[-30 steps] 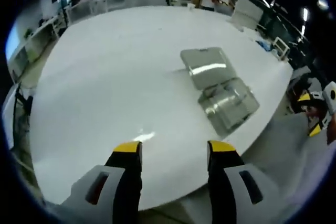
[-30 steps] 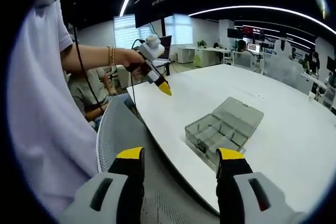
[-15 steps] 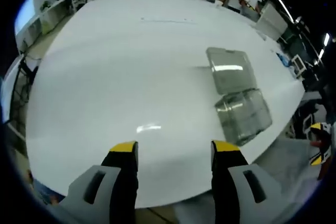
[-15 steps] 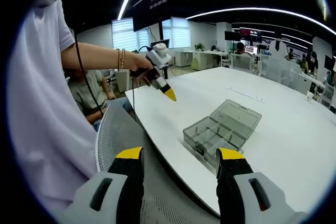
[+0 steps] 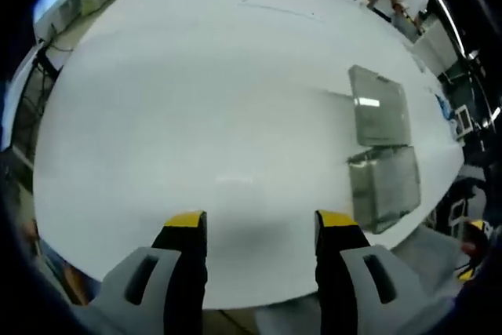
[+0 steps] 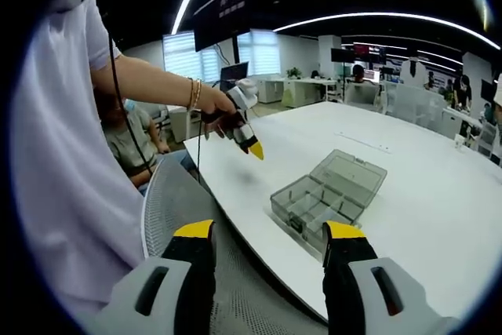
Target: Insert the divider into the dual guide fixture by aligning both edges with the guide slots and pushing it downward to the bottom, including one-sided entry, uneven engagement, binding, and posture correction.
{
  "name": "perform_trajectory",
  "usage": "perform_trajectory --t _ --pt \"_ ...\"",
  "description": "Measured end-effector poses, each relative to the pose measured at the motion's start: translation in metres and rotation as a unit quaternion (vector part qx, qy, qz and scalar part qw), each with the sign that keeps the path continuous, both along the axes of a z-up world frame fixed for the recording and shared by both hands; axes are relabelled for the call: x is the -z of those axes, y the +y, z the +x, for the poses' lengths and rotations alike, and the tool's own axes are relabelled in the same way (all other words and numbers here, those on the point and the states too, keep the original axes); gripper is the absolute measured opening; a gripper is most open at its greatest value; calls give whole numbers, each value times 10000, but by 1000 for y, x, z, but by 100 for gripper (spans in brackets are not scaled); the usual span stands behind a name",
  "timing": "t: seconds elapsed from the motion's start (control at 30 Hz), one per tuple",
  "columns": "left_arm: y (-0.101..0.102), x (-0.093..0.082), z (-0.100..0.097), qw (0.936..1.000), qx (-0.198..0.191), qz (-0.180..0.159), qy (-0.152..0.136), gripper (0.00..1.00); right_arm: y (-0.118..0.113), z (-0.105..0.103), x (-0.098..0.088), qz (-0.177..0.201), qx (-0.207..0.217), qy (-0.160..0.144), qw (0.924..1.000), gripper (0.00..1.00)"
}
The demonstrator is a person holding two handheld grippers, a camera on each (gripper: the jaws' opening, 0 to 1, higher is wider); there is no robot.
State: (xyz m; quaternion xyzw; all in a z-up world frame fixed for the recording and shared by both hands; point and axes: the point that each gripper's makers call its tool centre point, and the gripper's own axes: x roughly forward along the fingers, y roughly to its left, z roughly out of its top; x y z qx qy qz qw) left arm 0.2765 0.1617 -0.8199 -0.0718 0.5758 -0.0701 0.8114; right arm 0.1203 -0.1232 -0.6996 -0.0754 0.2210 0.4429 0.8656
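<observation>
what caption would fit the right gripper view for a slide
Open right gripper hangs off the white table edge, facing the open clear compartment box; left gripper hovers over the table.

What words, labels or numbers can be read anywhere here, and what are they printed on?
None can be read.
Dark hanging screen near the ceiling: pale marks, too blurred to read.
Clear plastic compartment box with its lid open on the white table: no label visible.
Yellow-tipped hand-held gripper in the person's hand: no legible marking.
</observation>
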Motion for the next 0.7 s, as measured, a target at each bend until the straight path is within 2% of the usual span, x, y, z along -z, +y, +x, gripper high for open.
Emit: perform_trajectory --t 0.13,0.23,0.4,0.57,0.7 --pt "1 7 0 9996 -113 -73 233 53 -1 0 1 -5 10 19 10000 51" --pt "1 11 0 9982 -406 -182 408 53 -1 0 1 -12 7 24 10000 50" --pt "6 21 -5 9959 -512 37 750 53 -3 1 0 19 59 32 10000 50" --pt "8 28 -5 9936 -653 147 909 53 -5 3 -1 82 120 65 9999 50" --pt "0 29 0 9937 -646 113 908 52 -5 4 -1 112 141 83 9998 50"
